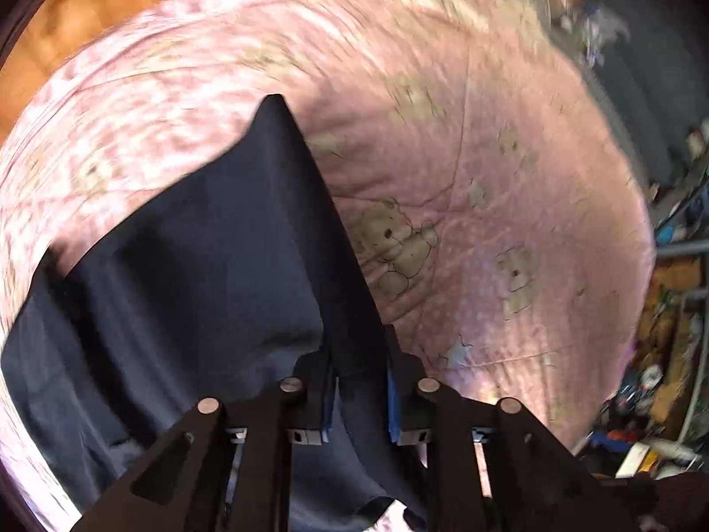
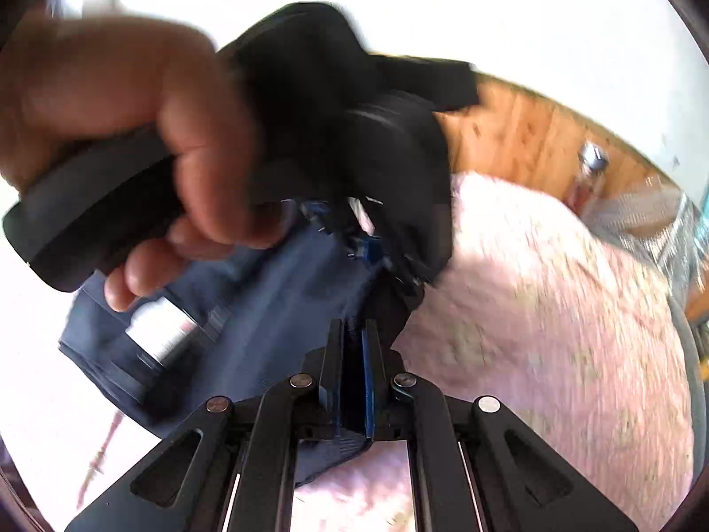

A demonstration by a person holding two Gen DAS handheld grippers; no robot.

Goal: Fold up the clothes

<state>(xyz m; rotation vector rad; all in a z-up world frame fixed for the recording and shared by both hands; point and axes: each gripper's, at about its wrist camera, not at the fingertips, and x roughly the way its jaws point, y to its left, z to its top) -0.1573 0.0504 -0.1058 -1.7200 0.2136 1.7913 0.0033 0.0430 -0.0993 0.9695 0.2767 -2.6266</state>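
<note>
Left hand-held gripper (image 1: 360,392): nearest in its own view, blue pads pressed together on a pinch of the dark garment (image 1: 199,266), which rises between them to a pointed corner and drapes away to the left.
Right hand-held gripper (image 2: 353,381): fingers likewise closed on the same navy cloth (image 2: 274,292), an edge gripped between the pads.
Garment: lifted above the bed, hanging between the two grips; only its lower folds look to rest near the bed's close edge.
Key relation: judging by the right wrist view, the left grip sits just ahead of the right one, so the held edge runs short between them; its full long axis I cannot tell.
Person's hand (image 2: 146,133): wrapped round the left tool's handle, close in front of the right camera.
Bed: pink bear-print cover (image 1: 487,177) spreads beyond the cloth.
Far: wooden floor (image 1: 66,22) past the bed's far edge; clutter at the right, blurred.
</note>
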